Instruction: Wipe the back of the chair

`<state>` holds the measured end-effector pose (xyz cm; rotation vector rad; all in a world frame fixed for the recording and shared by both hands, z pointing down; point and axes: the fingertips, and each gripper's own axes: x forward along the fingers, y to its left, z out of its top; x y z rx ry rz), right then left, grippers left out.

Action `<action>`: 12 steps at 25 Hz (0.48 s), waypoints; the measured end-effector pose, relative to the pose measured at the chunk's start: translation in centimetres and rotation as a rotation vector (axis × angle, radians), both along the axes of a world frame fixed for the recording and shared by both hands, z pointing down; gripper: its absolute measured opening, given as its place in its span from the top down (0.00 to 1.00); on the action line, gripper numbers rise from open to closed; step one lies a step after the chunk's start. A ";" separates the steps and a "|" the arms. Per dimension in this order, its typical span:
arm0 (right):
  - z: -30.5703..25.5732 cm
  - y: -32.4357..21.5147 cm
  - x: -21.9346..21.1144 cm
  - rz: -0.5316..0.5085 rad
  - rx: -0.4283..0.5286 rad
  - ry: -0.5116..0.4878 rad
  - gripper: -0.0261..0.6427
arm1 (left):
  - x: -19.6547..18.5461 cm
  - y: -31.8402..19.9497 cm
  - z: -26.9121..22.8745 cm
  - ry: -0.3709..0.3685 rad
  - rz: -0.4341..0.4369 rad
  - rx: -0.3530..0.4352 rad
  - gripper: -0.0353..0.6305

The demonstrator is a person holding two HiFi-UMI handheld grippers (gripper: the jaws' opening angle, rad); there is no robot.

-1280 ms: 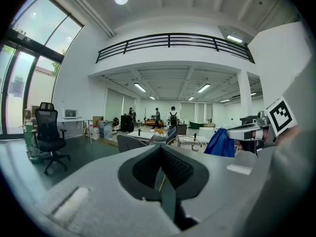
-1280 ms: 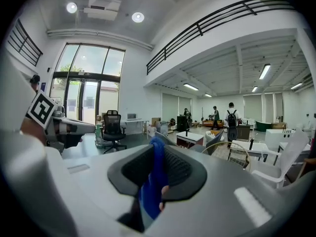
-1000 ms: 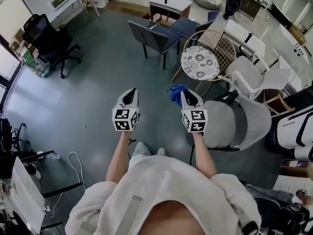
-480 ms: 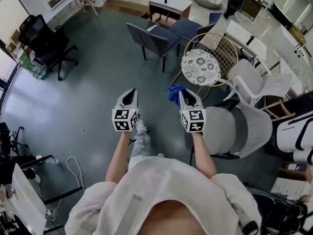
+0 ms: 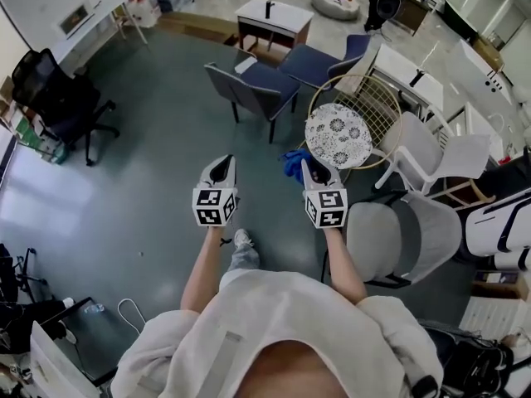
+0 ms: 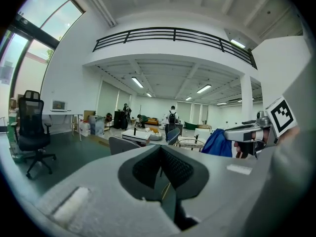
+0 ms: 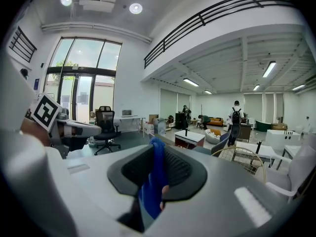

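Head camera high, gripper cameras level
Head view looks steeply down over left gripper (image 5: pixel 221 163) and right gripper (image 5: pixel 309 166); both gripper views sit close behind their jaws, facing across the hall, sharing the wire chair (image 5: pixel 375 98).

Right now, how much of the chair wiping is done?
Done: the blue cloth is pinched in the right gripper's jaws. In hand: both grippers are held up over the floor, and the left gripper is shut on nothing. Left: all the wiping. The cloth touches no chair, and the grey chair beside the person looks untouched.
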<state>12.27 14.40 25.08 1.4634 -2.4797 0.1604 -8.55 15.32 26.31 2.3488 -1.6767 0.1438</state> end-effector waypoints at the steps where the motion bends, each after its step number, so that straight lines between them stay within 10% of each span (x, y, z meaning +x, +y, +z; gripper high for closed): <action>1: -0.3 -1.1 -0.7 0.003 0.004 0.002 0.87 | -0.7 -1.3 -0.3 0.000 0.004 0.005 0.95; 12: -1.1 -10.7 -7.3 0.050 0.024 0.017 0.87 | -7.4 -12.1 -1.1 0.010 0.049 0.028 0.95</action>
